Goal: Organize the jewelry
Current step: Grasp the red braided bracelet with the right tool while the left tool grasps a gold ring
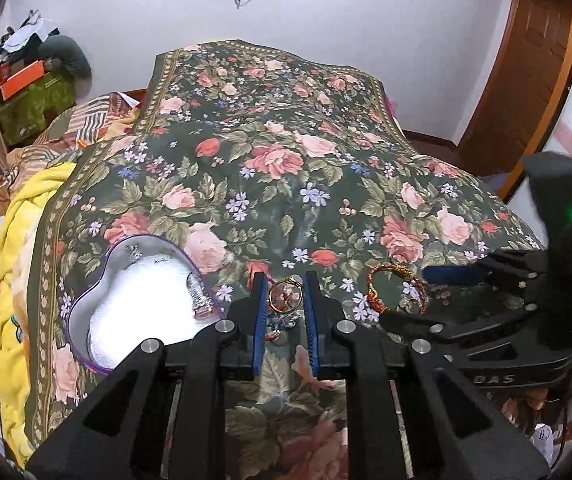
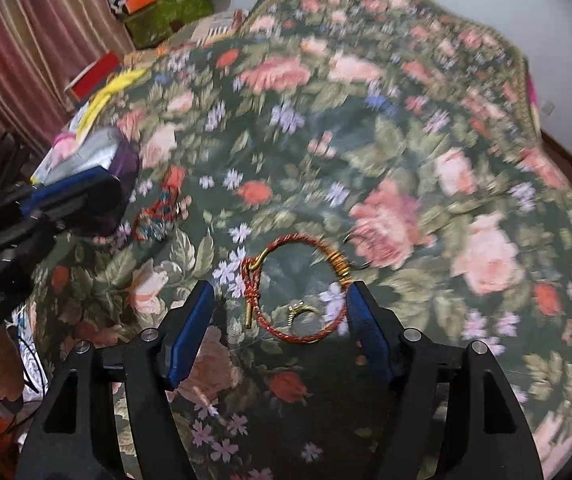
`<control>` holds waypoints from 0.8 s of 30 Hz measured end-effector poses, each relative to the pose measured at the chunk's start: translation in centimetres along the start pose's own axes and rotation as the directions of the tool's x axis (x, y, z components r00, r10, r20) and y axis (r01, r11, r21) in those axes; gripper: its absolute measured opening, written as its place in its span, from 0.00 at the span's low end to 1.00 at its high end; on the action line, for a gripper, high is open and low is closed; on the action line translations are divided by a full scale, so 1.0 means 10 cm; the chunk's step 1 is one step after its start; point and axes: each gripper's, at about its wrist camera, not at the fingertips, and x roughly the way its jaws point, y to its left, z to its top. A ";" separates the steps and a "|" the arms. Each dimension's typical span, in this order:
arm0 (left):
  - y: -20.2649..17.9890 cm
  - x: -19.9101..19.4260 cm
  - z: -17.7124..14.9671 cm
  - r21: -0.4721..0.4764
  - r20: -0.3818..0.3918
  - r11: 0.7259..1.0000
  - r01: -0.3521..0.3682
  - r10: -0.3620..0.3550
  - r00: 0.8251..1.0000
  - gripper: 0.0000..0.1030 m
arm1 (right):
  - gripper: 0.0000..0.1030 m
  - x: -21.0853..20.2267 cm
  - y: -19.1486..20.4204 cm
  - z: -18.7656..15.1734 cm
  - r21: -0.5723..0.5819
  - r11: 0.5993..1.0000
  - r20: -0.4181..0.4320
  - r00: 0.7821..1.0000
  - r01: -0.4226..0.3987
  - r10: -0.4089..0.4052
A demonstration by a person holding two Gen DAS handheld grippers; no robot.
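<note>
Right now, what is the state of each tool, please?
Left tool: open, empty, fingers either side of a small gold ring.
Right tool: open, empty, around the red bracelet.

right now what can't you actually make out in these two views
- Heart-shaped tin: near end hidden behind the left tongs, left wrist view; white interior glare washes out detail.
- Beaded jewelry between the left fingers: too tangled and small to identify.
- Floral bedspread and far clutter: motion-blurred, right wrist view.
- Small gold ring inside the red bangle: too small to read.

Dim fisheye views (right wrist motion-blurred)
</note>
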 end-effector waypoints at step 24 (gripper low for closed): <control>-0.03 -0.27 0.00 0.009 0.036 1.000 -0.006 0.006 0.999 0.16 | 0.14 -0.03 -0.17 0.05 0.109 0.994 0.045 0.999 0.001 -0.006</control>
